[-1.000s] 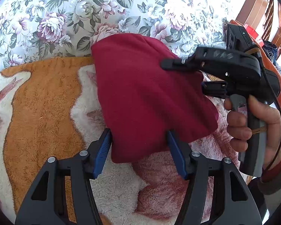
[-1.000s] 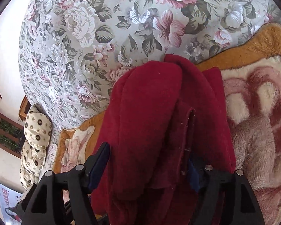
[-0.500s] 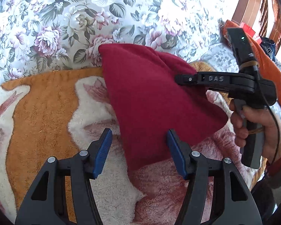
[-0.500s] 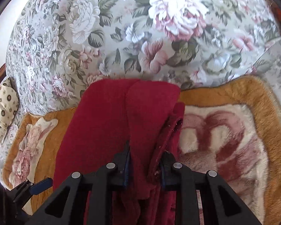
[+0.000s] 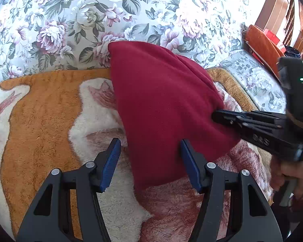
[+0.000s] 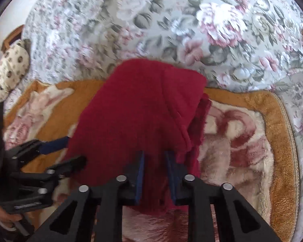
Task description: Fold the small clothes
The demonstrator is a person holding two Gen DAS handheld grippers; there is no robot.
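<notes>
Red garment (image 5: pixel 163 109) lies partly folded on the plush orange-and-cream blanket (image 5: pixel 40 109), its far end up against the flowered cover (image 5: pixel 74 24), so there is a soft flat base for folding. Right gripper (image 6: pixel 154 173) has its jaws pressed together, pinching the near right edge of the cloth, probably to carry this side over for the next fold. Left gripper (image 5: pixel 149 161) waits w/ jaws spread around the near left corner, pads not pressing, I think ready to hold it.
</notes>
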